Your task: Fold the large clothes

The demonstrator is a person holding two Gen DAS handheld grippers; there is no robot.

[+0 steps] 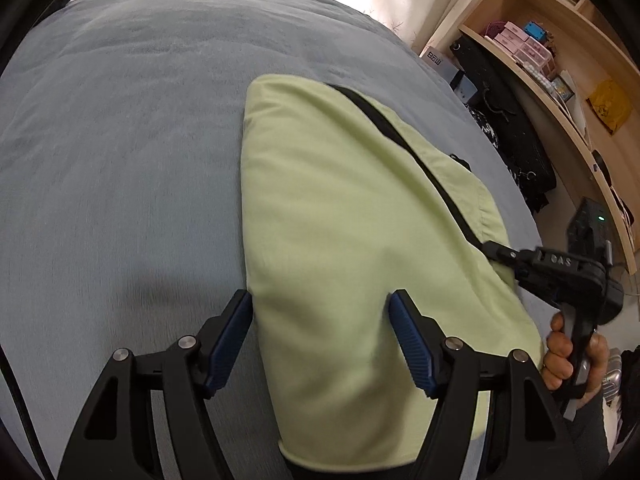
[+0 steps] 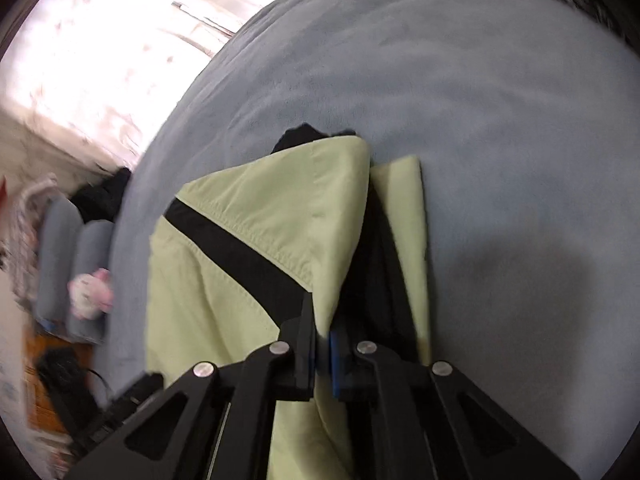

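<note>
Left hand-held gripper (image 1: 320, 340) agape over green garment (image 1: 340, 208); right hand-held gripper (image 2: 322, 340) pinches its fold.

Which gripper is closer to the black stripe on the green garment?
Right. The right gripper is shut on the garment beside the black stripe. The left gripper hangs open over plain green cloth, away from it.

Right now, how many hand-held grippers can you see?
2. The open left hand-held gripper hovers over the light green cloth garment; the right hand-held gripper is pinching its edge.
</note>
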